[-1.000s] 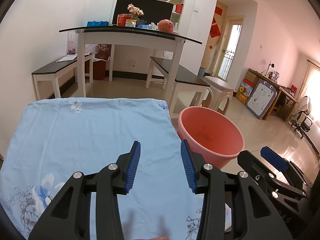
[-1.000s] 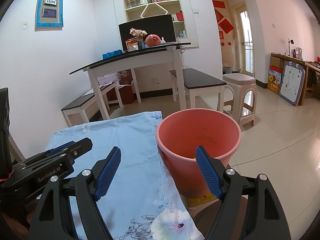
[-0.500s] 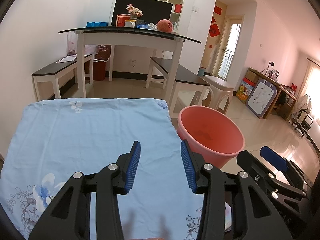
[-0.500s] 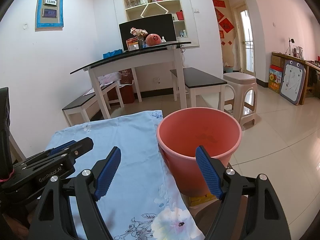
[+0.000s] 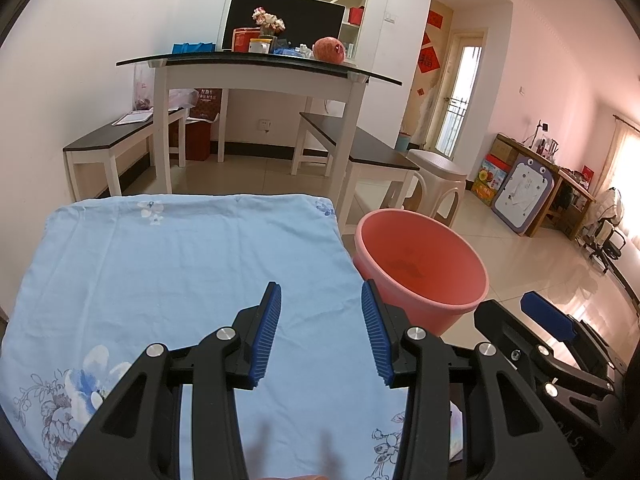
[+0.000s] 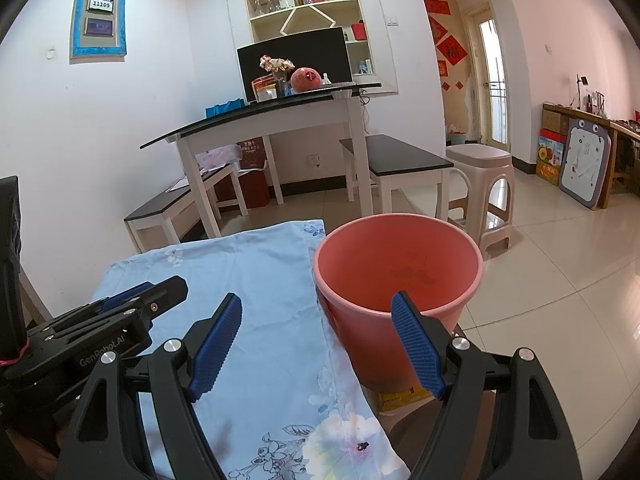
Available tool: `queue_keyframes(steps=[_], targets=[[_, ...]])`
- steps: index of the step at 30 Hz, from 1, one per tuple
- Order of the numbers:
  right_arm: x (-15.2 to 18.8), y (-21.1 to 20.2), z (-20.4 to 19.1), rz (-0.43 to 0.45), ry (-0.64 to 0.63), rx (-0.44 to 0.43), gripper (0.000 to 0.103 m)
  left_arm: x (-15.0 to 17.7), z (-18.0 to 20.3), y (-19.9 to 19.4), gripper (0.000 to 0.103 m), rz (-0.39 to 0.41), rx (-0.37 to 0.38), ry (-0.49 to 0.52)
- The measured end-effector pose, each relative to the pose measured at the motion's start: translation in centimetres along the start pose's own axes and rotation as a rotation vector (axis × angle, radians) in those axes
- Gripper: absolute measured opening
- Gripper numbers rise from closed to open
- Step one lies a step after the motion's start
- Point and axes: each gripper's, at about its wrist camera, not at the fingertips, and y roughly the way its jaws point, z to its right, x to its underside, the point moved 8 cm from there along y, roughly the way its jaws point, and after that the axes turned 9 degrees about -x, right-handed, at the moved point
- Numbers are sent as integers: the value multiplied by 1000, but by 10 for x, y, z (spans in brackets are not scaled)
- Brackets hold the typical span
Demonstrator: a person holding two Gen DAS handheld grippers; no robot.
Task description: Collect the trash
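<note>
A light blue flowered cloth covers the low table in front of me; no trash shows on it. Beside its right edge stands a salmon-pink bucket, also in the right wrist view as the bucket, with some brownish bits at its bottom. My left gripper hovers open over the cloth's near right part, nothing between its blue pads. My right gripper is open too, spanning the cloth's edge and the bucket's near rim, holding nothing. Each gripper appears at the edge of the other's view.
Beyond the cloth stands a white table with a dark glass top, cluttered, with dark-topped benches on both sides. A beige plastic stool stands behind the bucket. A yellow item lies under the bucket. Tiled floor extends to the right.
</note>
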Motion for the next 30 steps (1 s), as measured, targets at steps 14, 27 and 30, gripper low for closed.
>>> queue_keyframes(steps=[14, 27, 30], targets=[[3, 1, -1, -1, 2, -1, 76, 3, 4, -1, 42, -7, 4, 5], [3, 1, 0, -2, 2, -1, 76, 3, 3, 1, 42, -13, 9, 8], [4, 2, -1, -3, 1, 1, 76, 4, 4, 2, 42, -17, 10, 11]])
